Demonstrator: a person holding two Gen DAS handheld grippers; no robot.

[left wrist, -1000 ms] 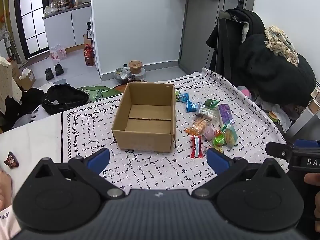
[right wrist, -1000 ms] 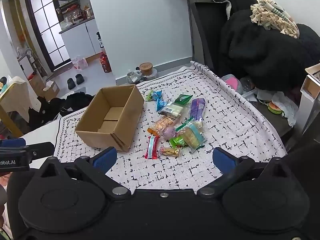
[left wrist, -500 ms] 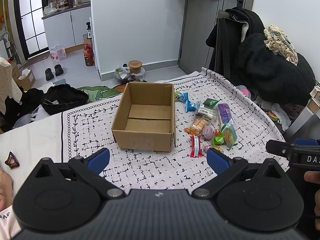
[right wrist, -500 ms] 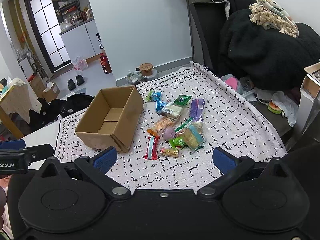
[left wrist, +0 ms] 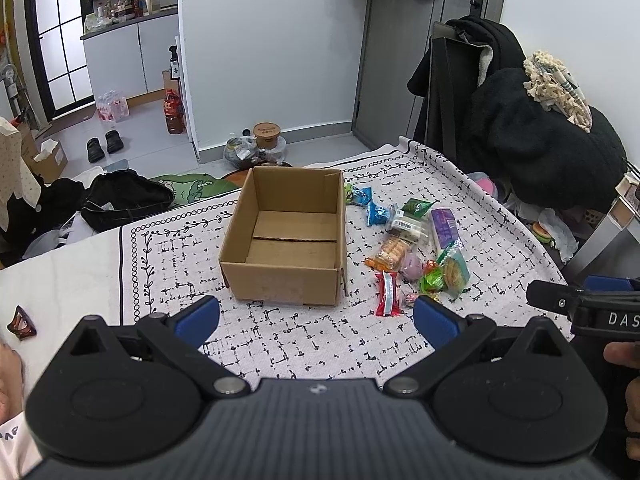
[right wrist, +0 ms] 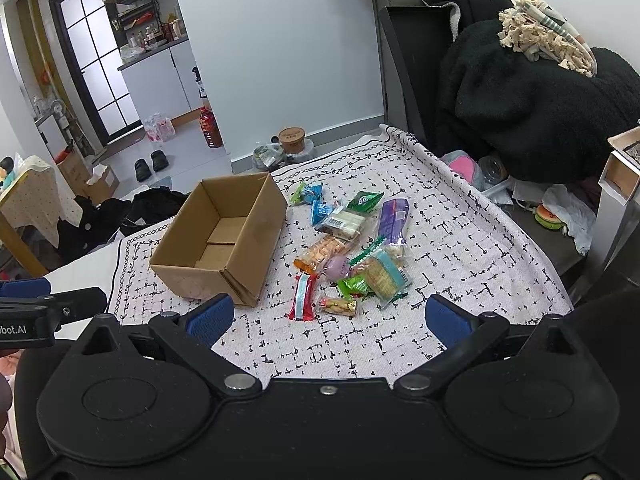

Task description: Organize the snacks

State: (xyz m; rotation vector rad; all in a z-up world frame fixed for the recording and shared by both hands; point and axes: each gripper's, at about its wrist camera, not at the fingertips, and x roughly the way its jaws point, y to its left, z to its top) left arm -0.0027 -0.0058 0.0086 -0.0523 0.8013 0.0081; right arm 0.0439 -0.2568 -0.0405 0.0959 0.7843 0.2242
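Note:
An empty brown cardboard box stands open on the patterned tablecloth. To its right lies a loose pile of several wrapped snacks; a red-and-white bar lies nearest the front. My left gripper hovers open in front of the box, holding nothing. My right gripper hangs open just in front of the snack pile, also empty. Each gripper's body shows at the edge of the other's view.
A black coat heap on a chair stands beyond the table's right edge. Bags and a tub sit on the floor behind the box. A small brown clip lies at the table's left. A white unit stands at far right.
Both grippers have crept slightly forward toward the table, so box and snacks sit a little lower in view. Jaws stay open.

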